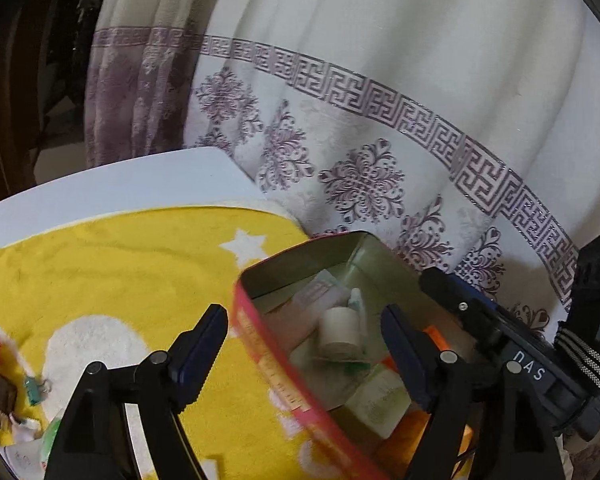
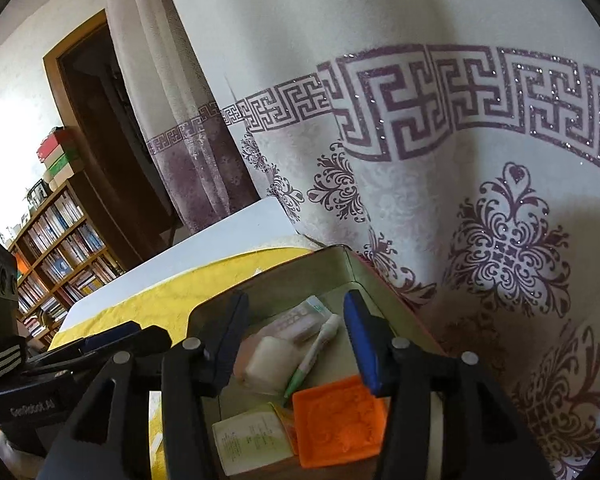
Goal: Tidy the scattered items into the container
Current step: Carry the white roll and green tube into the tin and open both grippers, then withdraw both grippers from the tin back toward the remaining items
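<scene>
The tin [image 1: 284, 368] is being hovered over by both claws, left claw [image 1: 304, 344] and right claw [image 2: 296, 340], each standing wide and holding nothing. Scattered items [image 1: 4, 392] are lying at nine o'clock; these should be approached next, slowly.

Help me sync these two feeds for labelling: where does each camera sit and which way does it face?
Left wrist: on the left hand-held gripper, looking down at the yellow towel and tin; right hand-held gripper at its right edge.
Right wrist: on the right hand-held gripper, looking into the tin; left hand-held gripper at lower left.
Shared: tin, white roll, curtain.
</scene>
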Tool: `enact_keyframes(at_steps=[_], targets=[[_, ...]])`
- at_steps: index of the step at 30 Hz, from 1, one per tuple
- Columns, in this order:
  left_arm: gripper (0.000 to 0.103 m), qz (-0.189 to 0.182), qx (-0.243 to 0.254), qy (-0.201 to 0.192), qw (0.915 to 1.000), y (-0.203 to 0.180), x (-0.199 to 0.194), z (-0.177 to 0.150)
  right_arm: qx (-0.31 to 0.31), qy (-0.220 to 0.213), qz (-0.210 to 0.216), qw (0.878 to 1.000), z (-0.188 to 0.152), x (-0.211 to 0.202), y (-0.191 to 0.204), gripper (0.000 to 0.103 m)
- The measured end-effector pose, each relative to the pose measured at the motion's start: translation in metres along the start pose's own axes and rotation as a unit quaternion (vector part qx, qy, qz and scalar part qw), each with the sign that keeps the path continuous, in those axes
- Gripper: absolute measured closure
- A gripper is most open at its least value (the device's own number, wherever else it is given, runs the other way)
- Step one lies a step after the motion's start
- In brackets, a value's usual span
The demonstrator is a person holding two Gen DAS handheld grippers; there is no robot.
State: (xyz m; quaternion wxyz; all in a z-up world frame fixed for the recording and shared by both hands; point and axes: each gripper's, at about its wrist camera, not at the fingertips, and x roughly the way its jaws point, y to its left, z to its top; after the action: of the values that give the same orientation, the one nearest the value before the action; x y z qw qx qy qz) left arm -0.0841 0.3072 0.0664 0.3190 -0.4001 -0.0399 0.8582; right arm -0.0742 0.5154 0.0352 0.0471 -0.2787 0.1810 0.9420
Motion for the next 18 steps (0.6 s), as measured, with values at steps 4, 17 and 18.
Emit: enact_keyframes(at_steps=[4, 17, 18], targets=[[0.023, 0.019, 0.000, -0.002, 0.9998, 0.008, -0.010, -0.004, -0.008, 0.000, 0.003, 1.000, -0.002, -0.002, 0.007, 0.049], [0.023, 0.074, -0.019, -0.019, 0.9969, 0.054, -0.075, -0.027, -0.044, -0.007, 0.058, 0.997, -0.017, -0.028, 0.049, 0.049], [0.023, 0.077, -0.022, -0.020, 0.9966, 0.059, -0.080, -0.029, -0.050, -0.005, 0.066, 0.997, -0.019, -0.030, 0.056, 0.049]])
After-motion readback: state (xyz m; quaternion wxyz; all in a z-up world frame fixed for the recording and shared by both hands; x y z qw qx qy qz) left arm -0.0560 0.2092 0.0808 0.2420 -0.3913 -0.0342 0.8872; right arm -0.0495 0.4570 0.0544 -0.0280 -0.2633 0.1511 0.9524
